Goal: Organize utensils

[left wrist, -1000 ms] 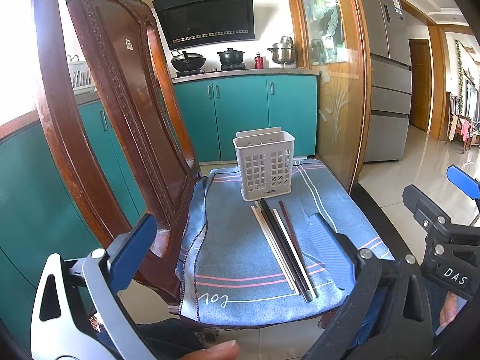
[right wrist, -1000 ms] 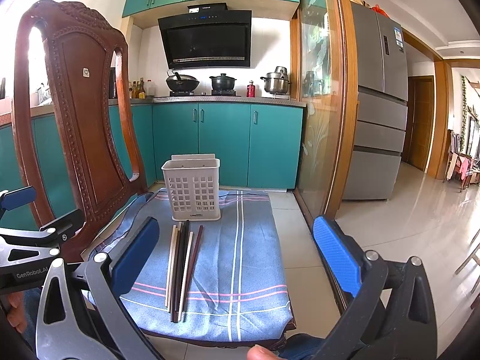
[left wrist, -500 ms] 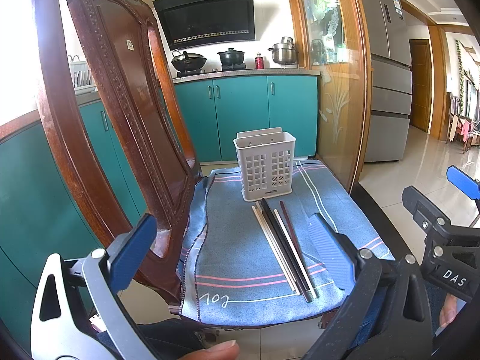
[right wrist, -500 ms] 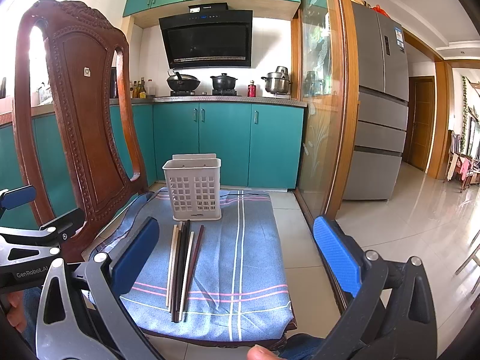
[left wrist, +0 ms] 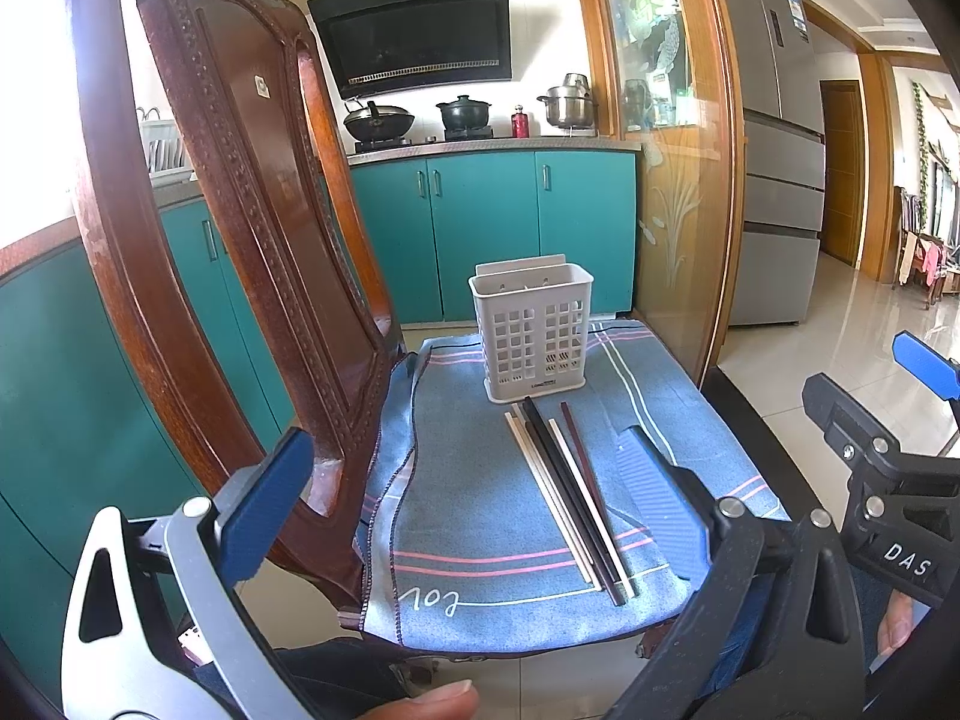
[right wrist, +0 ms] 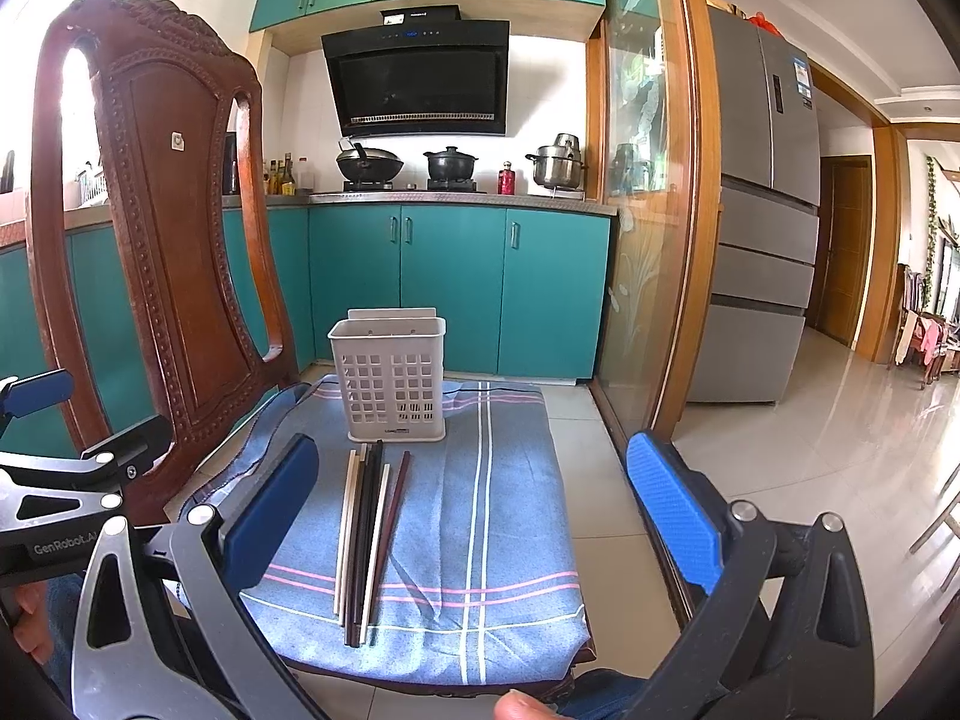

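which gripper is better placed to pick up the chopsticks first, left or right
Probably the right gripper: its view looks almost straight along the chopsticks, whereas they cross the left gripper view diagonally. Both are open and empty.

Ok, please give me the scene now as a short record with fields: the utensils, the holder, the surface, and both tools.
utensils: chopsticks, light and dark, lying side by side on the cloth
holder: white slotted basket, upright, just beyond the chopsticks' far ends
surface: blue striped cloth over a wooden chair seat
left tool: open, holding nothing, short of the chopsticks
right tool: open, holding nothing, short of the chopsticks
task state: no chopstick picked up yet
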Demonstrator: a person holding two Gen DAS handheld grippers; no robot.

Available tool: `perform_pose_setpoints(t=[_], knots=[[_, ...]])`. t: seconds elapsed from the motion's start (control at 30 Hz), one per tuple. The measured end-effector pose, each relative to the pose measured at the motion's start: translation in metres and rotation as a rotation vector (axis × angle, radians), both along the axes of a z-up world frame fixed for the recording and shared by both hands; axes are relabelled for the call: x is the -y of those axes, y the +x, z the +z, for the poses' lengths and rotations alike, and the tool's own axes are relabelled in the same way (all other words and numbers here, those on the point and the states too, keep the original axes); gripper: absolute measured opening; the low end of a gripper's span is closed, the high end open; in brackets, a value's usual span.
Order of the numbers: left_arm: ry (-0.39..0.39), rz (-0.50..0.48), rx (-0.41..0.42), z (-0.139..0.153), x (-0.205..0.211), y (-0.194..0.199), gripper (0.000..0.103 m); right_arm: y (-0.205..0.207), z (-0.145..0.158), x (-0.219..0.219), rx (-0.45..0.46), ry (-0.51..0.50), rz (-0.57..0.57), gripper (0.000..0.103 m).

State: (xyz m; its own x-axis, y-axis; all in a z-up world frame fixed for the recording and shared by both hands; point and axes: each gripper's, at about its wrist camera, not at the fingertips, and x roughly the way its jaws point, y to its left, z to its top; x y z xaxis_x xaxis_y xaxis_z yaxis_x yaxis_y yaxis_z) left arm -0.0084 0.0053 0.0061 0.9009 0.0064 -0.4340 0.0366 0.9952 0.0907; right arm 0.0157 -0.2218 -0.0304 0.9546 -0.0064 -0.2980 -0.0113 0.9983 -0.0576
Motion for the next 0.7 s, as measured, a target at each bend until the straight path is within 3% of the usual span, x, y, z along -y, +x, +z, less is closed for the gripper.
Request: perform_pose_setpoints(t=[0.5,0.7], knots=[[0.002,0.002,-0.026,-0.007,0.002,0.012,0.100,0.011,-0.006,0.002,-0.020,0.005,0.007,0.101],[0.002,-0.007,-0.089,-0.024,0.005,0.029,0.100,0.027,-0.013,0.015,-0.057,0.006,-0.036,0.101]])
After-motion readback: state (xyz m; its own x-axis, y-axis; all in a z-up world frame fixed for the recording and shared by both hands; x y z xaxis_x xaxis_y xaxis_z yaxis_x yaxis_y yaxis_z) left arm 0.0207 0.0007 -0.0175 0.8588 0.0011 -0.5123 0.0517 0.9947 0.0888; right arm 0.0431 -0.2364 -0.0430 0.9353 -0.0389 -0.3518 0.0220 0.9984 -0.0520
